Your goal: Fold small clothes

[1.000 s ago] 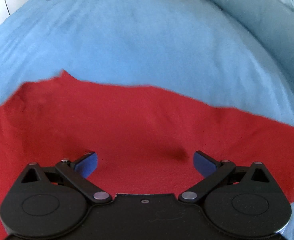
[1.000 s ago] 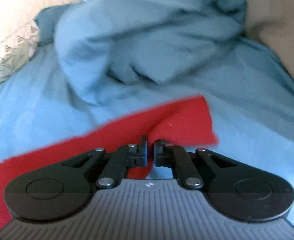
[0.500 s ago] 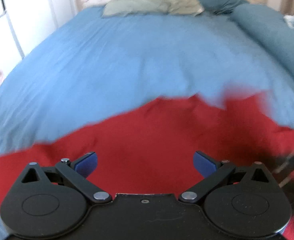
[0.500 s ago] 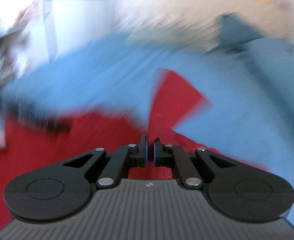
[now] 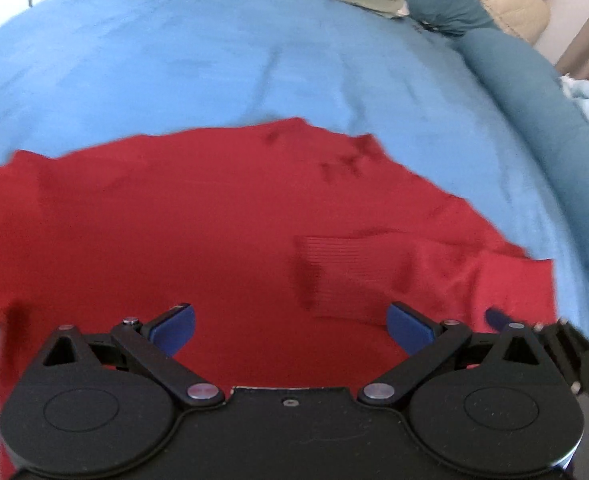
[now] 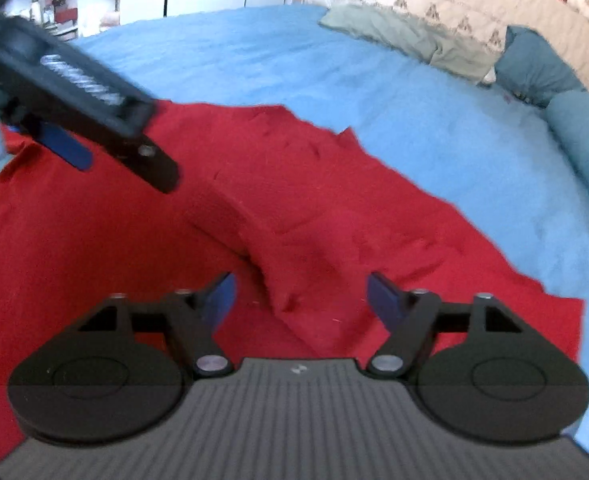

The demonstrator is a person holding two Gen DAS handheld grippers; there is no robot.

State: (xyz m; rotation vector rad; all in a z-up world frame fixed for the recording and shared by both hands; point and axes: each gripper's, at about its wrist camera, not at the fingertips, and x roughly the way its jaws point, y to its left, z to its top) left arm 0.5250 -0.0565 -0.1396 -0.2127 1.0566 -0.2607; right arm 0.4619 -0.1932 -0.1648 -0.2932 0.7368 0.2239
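My right tool [image 6: 300, 294] hung spread and empty right over the folded-in sleeve [image 6: 290, 236] of the red sweater [image 5: 182, 220], which lay flat on the bed [image 5: 214, 60]. The sleeve ran forward-left from it. My left tool [image 5: 290, 322], also spread, hovered farther off, so I judged the right nearer.

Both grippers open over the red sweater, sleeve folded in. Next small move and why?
Probably smooth the sleeve: bring the right gripper down onto the folded-in sleeve. It lies rumpled and raised across the red sweater, its ribbed cuff ahead of the open left gripper. Both grippers hold nothing, so flattening seems safer before the next fold on the blue bedspread.
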